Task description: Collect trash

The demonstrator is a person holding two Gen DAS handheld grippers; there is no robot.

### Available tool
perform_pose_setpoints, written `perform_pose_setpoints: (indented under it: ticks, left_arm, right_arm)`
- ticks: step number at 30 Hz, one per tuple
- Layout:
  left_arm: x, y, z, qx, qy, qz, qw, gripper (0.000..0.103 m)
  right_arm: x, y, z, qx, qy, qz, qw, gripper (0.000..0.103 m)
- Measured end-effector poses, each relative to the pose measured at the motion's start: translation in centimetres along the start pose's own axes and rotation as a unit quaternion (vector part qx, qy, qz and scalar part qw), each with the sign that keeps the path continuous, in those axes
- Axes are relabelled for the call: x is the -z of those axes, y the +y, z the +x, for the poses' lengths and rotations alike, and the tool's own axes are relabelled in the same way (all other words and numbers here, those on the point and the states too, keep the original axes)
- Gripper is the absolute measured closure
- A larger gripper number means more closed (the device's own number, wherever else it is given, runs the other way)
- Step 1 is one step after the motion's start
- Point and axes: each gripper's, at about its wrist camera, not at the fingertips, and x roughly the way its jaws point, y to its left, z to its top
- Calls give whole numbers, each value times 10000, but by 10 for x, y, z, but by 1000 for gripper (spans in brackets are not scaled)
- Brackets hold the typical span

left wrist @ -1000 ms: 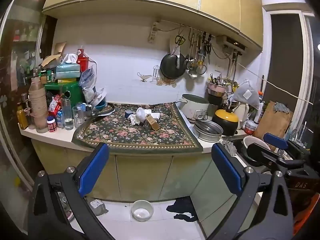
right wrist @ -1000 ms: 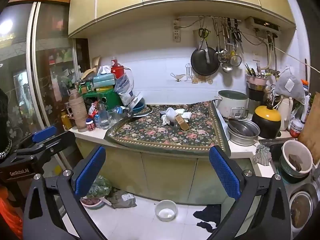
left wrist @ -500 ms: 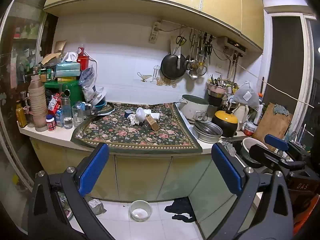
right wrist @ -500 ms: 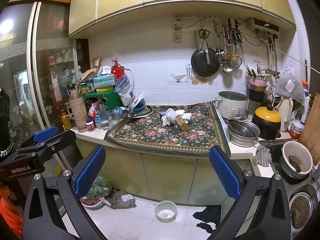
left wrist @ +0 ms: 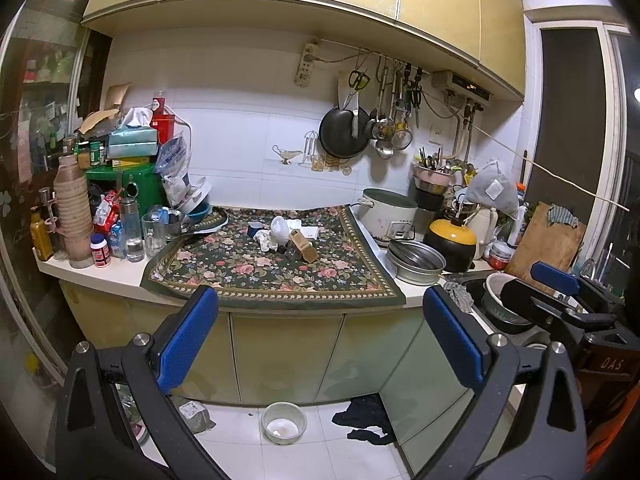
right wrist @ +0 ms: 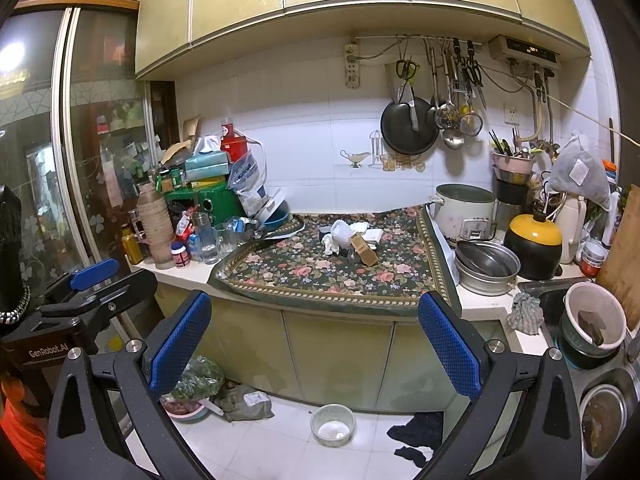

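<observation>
A small heap of trash lies on the flowered cloth [left wrist: 276, 276] on the counter: crumpled white tissue [left wrist: 280, 229], a brown cardboard box [left wrist: 304, 245], a blue cup [left wrist: 253, 229] and a white paper [left wrist: 309, 233]. The same heap [right wrist: 352, 238] shows in the right wrist view. My left gripper [left wrist: 320, 336] is open and empty, held well in front of the counter. My right gripper [right wrist: 314, 340] is open and empty too, at a similar distance. Each gripper shows at the edge of the other's view.
Bottles, jars and glasses [left wrist: 132, 232] crowd the counter's left end. A rice cooker [left wrist: 386, 214], steel pans [left wrist: 416, 260] and a yellow-lidded pot [left wrist: 450, 244] stand right. The sink [right wrist: 596, 332] holds bowls. On the floor are a white bowl [left wrist: 283, 422], dark cloth [left wrist: 366, 420] and bags [right wrist: 224, 388].
Both grippers have drifted slightly relative to the counter; the scene sits a little lower and nearer in the left view. Both stay open and empty.
</observation>
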Motion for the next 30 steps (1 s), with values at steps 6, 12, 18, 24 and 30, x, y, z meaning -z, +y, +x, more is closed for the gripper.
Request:
perform_pose_setpoints:
  ticks: [6,12,18,24,30]
  left_arm:
    - [-2,-1,4,-19,22,-20,10000,0]
    - [0,-1,5,-27,-9,-5,10000,0]
    - [1,-1,7,-30,-20,-4,10000,0]
    - [-1,1,6,-23,-19,-14,10000,0]
    - [1,1,15,-51,-16,-23,10000,0]
  right_arm:
    - [-1,-1,0,-9,-12,13,10000,0]
    - [-5,-3,0,-19,-21,22,10000,0]
    - [-6,-2,-3,-26,-59,20,10000,0]
    - [-5,-2,-2,-17,-70,23,10000,0]
    - [-8,-4,-1,-43,-47,20,10000,0]
